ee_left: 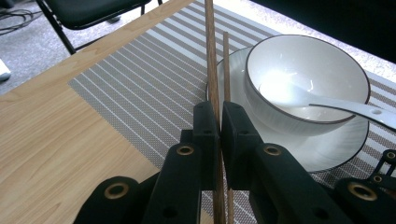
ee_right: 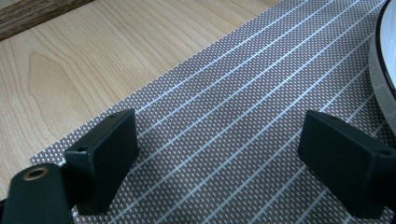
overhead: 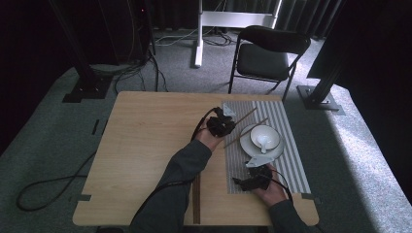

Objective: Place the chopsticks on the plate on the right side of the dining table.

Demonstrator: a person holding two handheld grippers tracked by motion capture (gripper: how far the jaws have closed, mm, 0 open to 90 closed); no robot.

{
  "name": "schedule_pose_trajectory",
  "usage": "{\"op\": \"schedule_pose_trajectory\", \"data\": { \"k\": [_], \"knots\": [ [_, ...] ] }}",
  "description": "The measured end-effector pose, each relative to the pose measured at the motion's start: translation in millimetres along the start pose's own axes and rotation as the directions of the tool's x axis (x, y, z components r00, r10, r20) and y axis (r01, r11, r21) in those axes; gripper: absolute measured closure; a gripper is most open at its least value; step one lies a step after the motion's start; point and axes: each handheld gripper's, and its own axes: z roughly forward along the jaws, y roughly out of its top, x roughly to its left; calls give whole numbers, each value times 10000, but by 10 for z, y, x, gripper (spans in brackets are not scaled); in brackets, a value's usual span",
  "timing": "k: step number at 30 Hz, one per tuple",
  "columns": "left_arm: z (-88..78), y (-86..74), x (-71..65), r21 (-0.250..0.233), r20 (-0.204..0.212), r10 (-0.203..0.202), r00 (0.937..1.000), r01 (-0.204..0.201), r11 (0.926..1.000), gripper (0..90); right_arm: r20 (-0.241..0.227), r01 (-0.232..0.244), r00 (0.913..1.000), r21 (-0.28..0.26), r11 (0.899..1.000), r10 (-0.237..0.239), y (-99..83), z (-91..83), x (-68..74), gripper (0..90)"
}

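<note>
My left gripper (overhead: 226, 123) (ee_left: 219, 122) is shut on a brown wooden chopstick (ee_left: 211, 70) that points out over the striped placemat (ee_left: 140, 79). A second chopstick (ee_left: 226, 65) (overhead: 246, 132) runs alongside it, next to the plate rim. Just right of them a white bowl (overhead: 265, 136) (ee_left: 308, 60) holds a white spoon (ee_left: 336, 103) and stands on a white plate (overhead: 252, 148) (ee_left: 327, 151). My right gripper (overhead: 246, 182) (ee_right: 224, 163) hovers low over the near part of the placemat (ee_right: 233, 93), open, with nothing between its jaws. The plate's rim (ee_right: 384, 51) shows at that view's right edge.
The light wooden table (overhead: 145, 145) has bare room left of the placemat (overhead: 291, 160). A dark wooden strip (overhead: 196, 199) (ee_right: 32, 14) lies near the front edge. A black folding chair (overhead: 267, 53) stands behind the table, with cables (overhead: 48, 187) on the carpet.
</note>
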Motion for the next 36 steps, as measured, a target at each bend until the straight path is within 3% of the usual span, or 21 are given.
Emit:
{"op": "schedule_pose_trajectory", "data": {
  "k": [36],
  "knots": [
    [267, 55, 23, 94, 210, -41, 9998, 39, 9999, 848, -6, -4, 10000, -8, 10000, 4, -1, 1, 1, 111]
  ]
}}
